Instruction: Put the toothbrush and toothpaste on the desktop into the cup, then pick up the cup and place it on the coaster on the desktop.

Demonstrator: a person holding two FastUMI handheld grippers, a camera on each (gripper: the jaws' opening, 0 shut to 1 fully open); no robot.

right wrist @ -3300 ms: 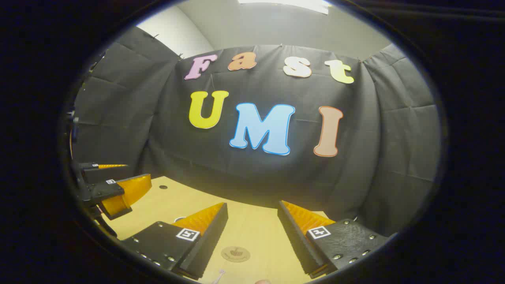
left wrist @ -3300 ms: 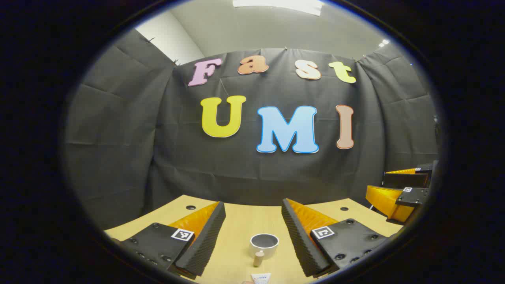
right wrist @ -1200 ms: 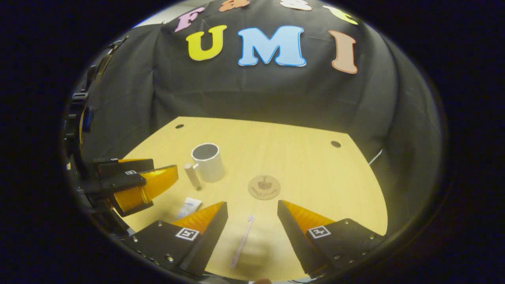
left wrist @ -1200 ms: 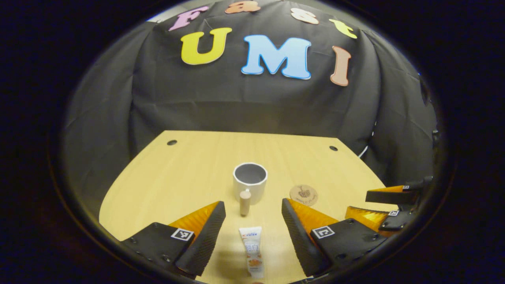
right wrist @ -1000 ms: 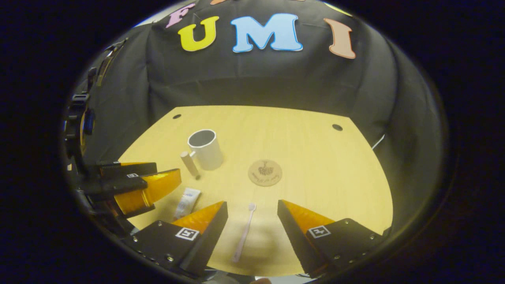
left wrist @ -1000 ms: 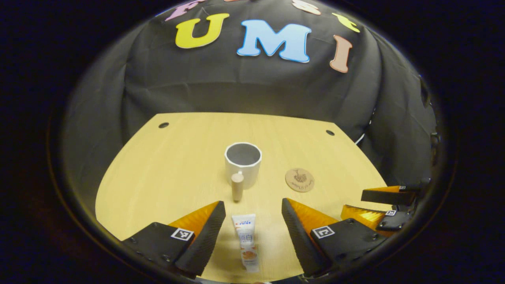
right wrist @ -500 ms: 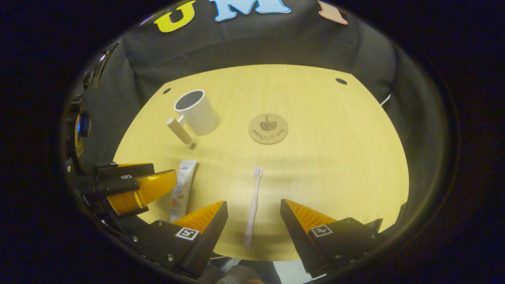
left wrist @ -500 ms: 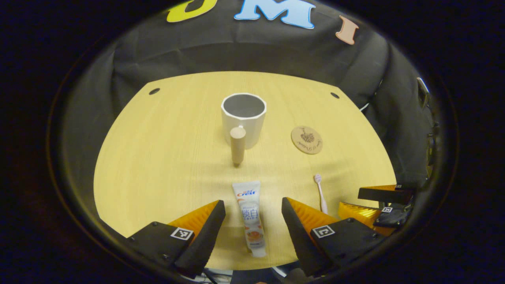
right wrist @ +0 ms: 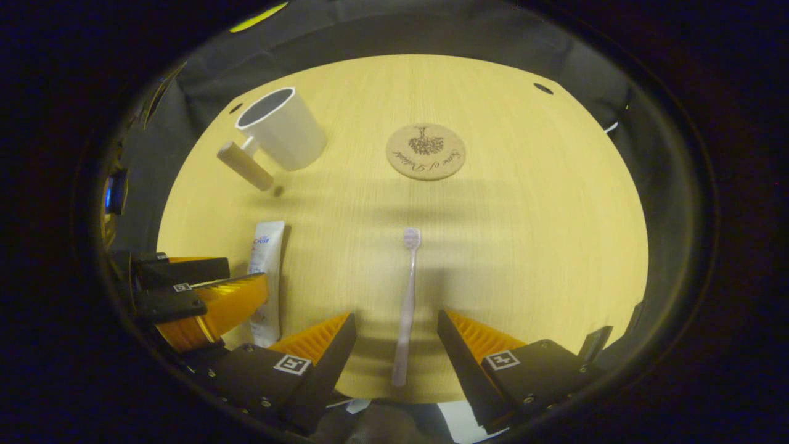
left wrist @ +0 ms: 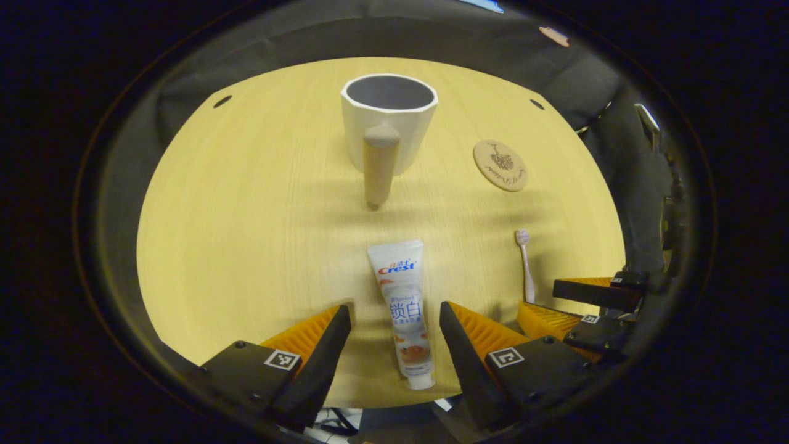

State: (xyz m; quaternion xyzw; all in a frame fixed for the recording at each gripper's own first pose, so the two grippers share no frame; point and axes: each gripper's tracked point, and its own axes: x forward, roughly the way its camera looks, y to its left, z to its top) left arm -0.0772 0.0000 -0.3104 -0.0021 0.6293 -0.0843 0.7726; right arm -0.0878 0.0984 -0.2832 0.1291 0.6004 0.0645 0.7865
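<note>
A white toothpaste tube (left wrist: 402, 311) lies flat near the table's front edge, between the fingers of my open left gripper (left wrist: 394, 320), untouched. Beyond it a white cup (left wrist: 388, 126) with a wooden peg handle (left wrist: 378, 164) stands upright. A pale toothbrush (right wrist: 407, 304) lies lengthwise between the fingers of my open right gripper (right wrist: 396, 330), head pointing away. The round cork coaster (right wrist: 426, 151) sits beyond the toothbrush. The right gripper view also has the cup (right wrist: 282, 134), the toothpaste tube (right wrist: 265, 277) and the left gripper (right wrist: 203, 296) at left. The toothbrush (left wrist: 526, 262) and coaster (left wrist: 500, 165) appear right in the left gripper view.
The light wooden table (left wrist: 246, 209) has small cable holes near its far corners. Black cloth hangs behind it. The table's front edge (right wrist: 394, 394) runs just under both grippers.
Both grippers have tilted down and lowered toward the table. The toothpaste now lies between the left fingers and the toothbrush between the right fingers. Nothing on the table has moved.
</note>
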